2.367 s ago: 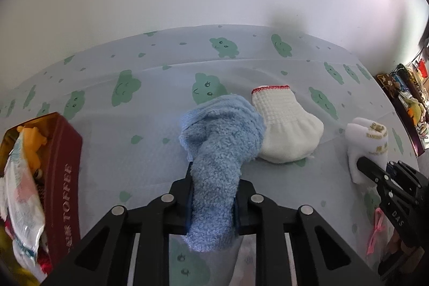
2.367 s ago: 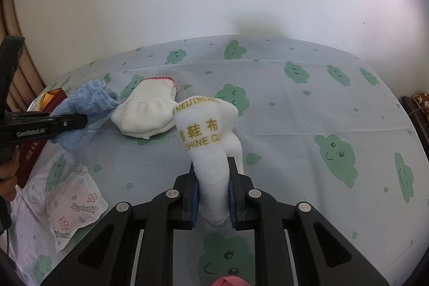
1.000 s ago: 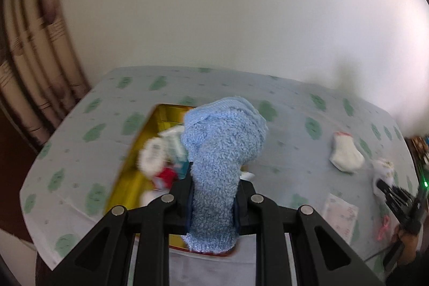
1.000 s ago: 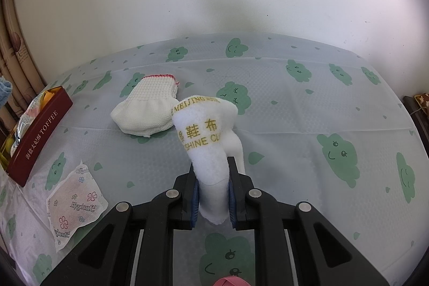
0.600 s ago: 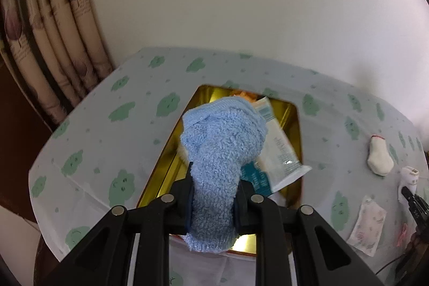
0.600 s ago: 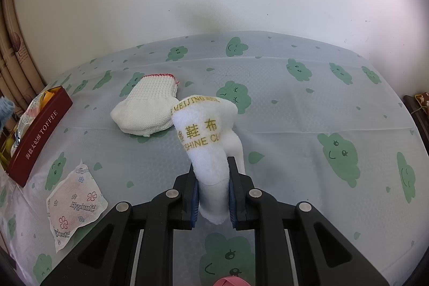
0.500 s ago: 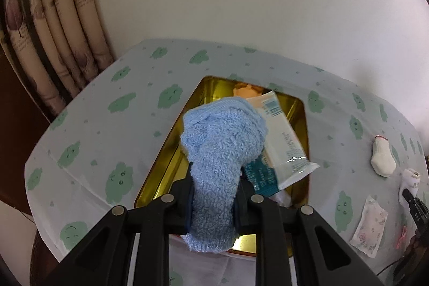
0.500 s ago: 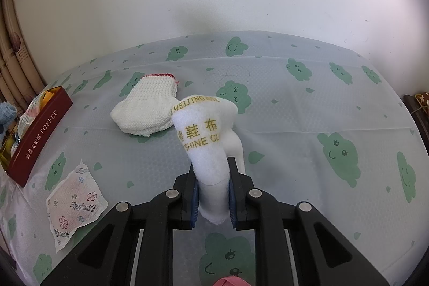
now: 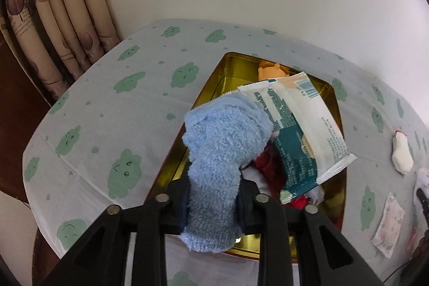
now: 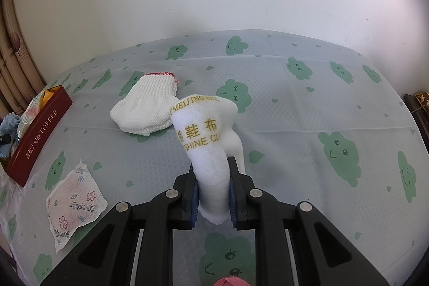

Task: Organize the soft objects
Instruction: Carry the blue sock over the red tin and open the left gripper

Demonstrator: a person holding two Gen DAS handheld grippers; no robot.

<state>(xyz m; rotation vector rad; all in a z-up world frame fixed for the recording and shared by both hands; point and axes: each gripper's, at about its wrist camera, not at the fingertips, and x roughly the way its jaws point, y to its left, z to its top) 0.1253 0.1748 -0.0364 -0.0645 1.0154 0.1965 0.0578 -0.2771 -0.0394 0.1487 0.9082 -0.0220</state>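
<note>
Left gripper [image 9: 213, 195] clamps a blue sock [image 9: 222, 141] over the gold tin [image 9: 211, 87] (its inside shows only here). Right gripper [image 10: 213, 192] pinches a white cloth [image 10: 207, 136]; only its view shows the tin's red side.

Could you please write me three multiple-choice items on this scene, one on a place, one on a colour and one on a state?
1. Where is the blue sock?
A. flat on the tablecloth
B. held above the gold tin
C. under the white glove

2. What colour is the trim on the white glove?
A. red
B. green
C. black

3. What is the right gripper doing?
A. hanging open
B. shut on nothing
C. shut on the white shoe cloth

Answers: 1 B, the left gripper grips it over the open tin. 2 A, a red edge lines the cuff. 3 C, both fingers press the cloth.
</note>
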